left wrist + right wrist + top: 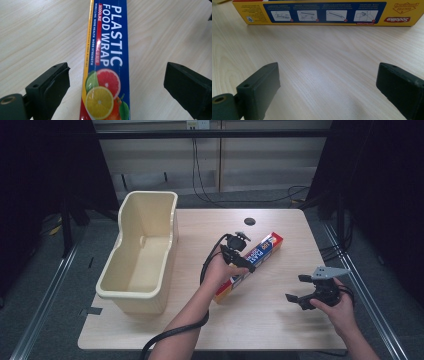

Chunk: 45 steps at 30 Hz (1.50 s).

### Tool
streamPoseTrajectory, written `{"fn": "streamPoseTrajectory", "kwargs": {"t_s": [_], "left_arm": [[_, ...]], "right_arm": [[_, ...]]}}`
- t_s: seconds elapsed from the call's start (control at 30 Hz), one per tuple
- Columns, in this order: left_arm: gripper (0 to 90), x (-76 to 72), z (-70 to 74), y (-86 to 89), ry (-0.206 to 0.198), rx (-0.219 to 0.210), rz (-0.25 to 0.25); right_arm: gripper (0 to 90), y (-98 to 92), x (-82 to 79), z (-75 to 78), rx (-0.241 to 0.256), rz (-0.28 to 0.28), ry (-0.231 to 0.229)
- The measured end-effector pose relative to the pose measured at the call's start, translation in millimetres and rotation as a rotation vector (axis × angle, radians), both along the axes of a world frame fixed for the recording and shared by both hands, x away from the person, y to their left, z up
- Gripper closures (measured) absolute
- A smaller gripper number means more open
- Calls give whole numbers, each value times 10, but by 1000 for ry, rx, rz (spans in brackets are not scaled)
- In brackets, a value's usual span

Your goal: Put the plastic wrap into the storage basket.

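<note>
— Where's the left tool?

— Held over the plastic wrap box, the forearm reaching in from the desk's near edge. Its jaws stand wide apart, one to each side of the box, neither touching it.

— And the box itself?

— A long, slim carton of glossy card — blue top with citrus fruit printed on it, yellow side. It lies flat and slantwise at the middle of the pale wood-grain desk.

— The right tool?

— Near the desk's right edge, held low, jaws apart over bare wood, facing the box's yellow side.

— Anything else?

— A cream plastic bin, smooth-walled and oblong, along the left edge.
</note>
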<state>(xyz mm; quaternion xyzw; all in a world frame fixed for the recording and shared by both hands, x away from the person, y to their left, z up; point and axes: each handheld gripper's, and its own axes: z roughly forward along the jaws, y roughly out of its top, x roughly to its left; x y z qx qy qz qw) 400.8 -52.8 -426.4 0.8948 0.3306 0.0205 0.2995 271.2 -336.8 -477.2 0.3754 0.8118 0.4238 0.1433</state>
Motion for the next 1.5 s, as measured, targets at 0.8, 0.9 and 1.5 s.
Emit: {"fn": "streamPoseTrajectory", "kwargs": {"t_s": [0.8, 0.9, 1.5], "left_arm": [[118, 312, -170, -315, 36, 61, -43], [129, 338, -204, -325, 33, 59, -41], [225, 403, -324, -423, 59, 86, -83]], "right_arm": [[49, 22, 1, 3, 3, 8, -3], [49, 26, 2, 6, 2, 13, -3], [49, 16, 1, 17, 12, 12, -1]]}}
